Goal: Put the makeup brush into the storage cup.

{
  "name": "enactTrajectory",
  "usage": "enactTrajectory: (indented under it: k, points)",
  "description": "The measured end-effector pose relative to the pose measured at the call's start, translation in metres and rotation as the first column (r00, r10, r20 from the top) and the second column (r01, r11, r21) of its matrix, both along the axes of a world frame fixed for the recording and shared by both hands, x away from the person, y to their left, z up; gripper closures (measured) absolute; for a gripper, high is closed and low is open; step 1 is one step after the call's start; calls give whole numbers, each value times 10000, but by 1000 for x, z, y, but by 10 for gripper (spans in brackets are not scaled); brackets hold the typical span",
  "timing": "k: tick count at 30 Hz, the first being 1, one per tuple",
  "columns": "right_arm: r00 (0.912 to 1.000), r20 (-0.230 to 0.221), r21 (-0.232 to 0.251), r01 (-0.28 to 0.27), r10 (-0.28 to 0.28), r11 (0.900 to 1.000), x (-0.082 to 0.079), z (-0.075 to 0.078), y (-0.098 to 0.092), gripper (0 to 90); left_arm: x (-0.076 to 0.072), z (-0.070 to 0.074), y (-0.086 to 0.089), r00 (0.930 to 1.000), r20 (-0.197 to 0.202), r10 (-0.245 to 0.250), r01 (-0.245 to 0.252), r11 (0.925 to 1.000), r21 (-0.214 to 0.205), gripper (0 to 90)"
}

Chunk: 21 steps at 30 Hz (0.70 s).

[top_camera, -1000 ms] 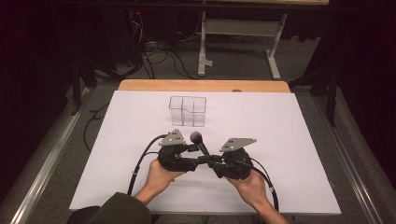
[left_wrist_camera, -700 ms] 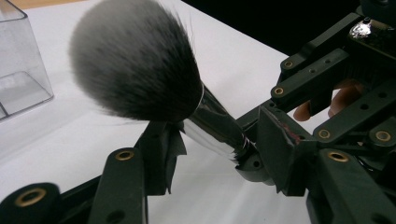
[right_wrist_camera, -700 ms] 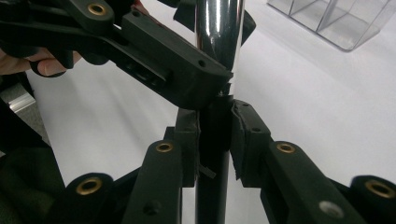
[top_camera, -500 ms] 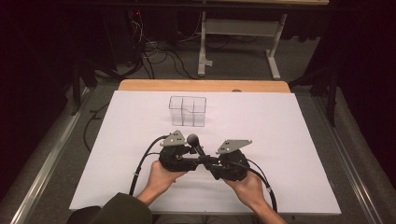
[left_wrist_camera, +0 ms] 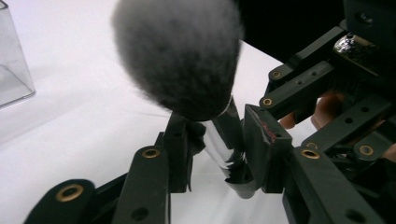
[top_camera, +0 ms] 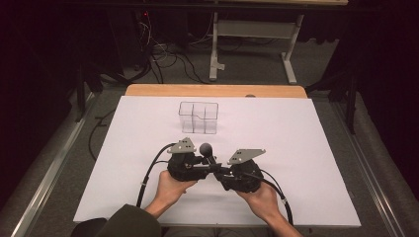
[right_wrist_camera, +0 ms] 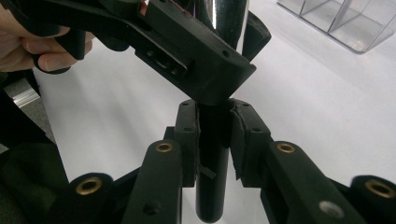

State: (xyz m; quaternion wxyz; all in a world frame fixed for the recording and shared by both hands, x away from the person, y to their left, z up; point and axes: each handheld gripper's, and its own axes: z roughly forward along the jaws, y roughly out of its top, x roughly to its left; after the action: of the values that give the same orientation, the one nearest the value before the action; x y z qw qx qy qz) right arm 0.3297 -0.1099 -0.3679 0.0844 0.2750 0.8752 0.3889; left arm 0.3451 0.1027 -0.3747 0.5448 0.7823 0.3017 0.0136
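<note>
Left gripper: jaws pinch the shiny metal collar of a makeup brush, just under the grey bristle head. Right gripper: jaws pressed onto the brush's black handle lower down, right below the left gripper's jaws. In the high view the two grippers meet nose to nose near the front middle of the table, left gripper, right gripper, brush head poking up between them.

Step in hand, as I judge it: a two-grip hold or a handover of the brush. To do it well, one grip should stay firm until the other lets go; the chrome collar looks slippery, so the handle grip seems the safer one to keep. Keep the brush upright and the bristles clear of the jaws.

Likely target: the clear divided organizer, apart from the grippers, farther back.

Surface: white sheet over a wooden table. Beyond: grey carpet, tangled cables, a white stand, dark surrounds.
</note>
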Motion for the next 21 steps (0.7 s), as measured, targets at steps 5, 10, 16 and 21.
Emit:
enactTrajectory:
  k: [5,10,16,21]
  points:
    - [10000,44,26,6,-7,10000,-1,0,0,762,1,0,1,9998,-115,-149,147,9998,-156,666]
    - [9999,109,-30,-59,59,10000,-1,-1,0,761,0,1,0,9996,-182,-231,229,9997,-131,680]
    - [9999,94,198,-90,89,9998,0,-2,-1,750,-1,2,-1,9993,-258,-286,282,9995,-151,702]
    - [9999,99,166,-100,98,9998,-1,-2,-2,728,-1,4,-1,9994,-181,-278,276,9995,-125,703]
